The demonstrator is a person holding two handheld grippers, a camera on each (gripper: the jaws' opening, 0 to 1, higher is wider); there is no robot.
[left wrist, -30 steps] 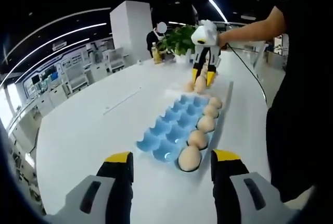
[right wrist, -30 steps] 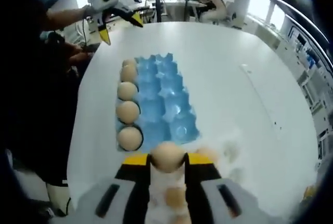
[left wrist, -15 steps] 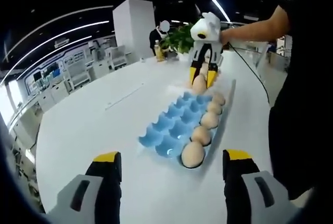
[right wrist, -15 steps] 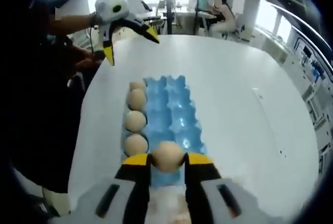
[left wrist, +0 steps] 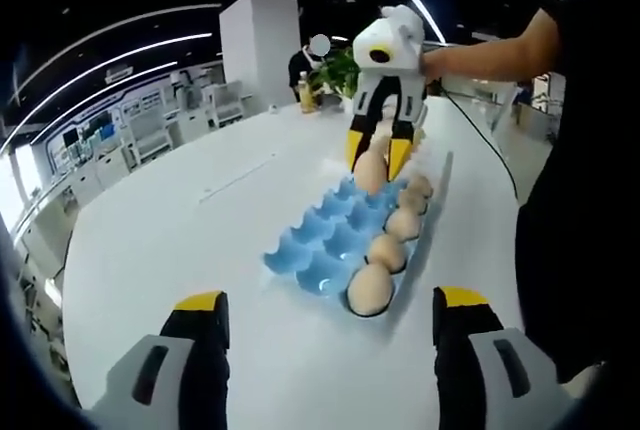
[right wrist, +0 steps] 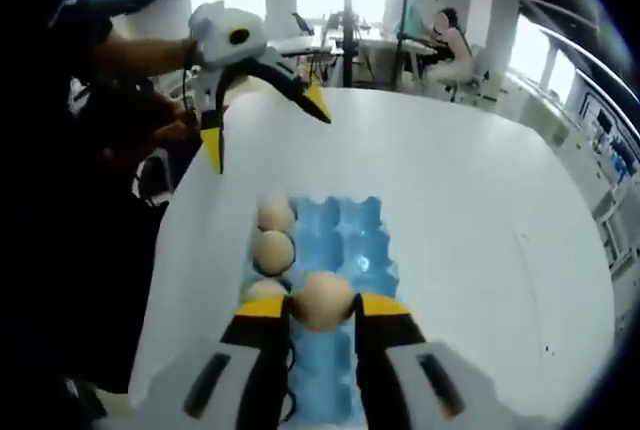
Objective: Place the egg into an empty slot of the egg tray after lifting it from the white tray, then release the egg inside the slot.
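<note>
Compared with a second ago, the egg [right wrist: 324, 300] is no longer over the white tray; it has travelled out above the blue egg tray [right wrist: 352, 250], carried by the right gripper [right wrist: 322, 308], whose yellow-tipped jaws are pinched on its two sides. In the left gripper view the same egg [left wrist: 370, 173] hangs above the far end of the egg tray [left wrist: 318, 250], with the right gripper [left wrist: 377, 155] pointing steeply down at it from above.

Relative to the egg tray: one long row, the row nearest the person, already holds eggs [left wrist: 385, 250]; the rows beside it are empty cups. The held egg sits above the empty cups just beside that filled row. The tray's long axis runs straight away from the right gripper, in line with its jaws. My judgement is that the coming move is mostly a straight descent into the cup beneath, with care not to knock the neighbouring egg.

Well beyond the tray's other end, the left gripper [right wrist: 262, 115] is raised above the white table [right wrist: 480, 220], jaws spread wide and holding nothing. It is far from the egg; the right gripper has it.
</note>
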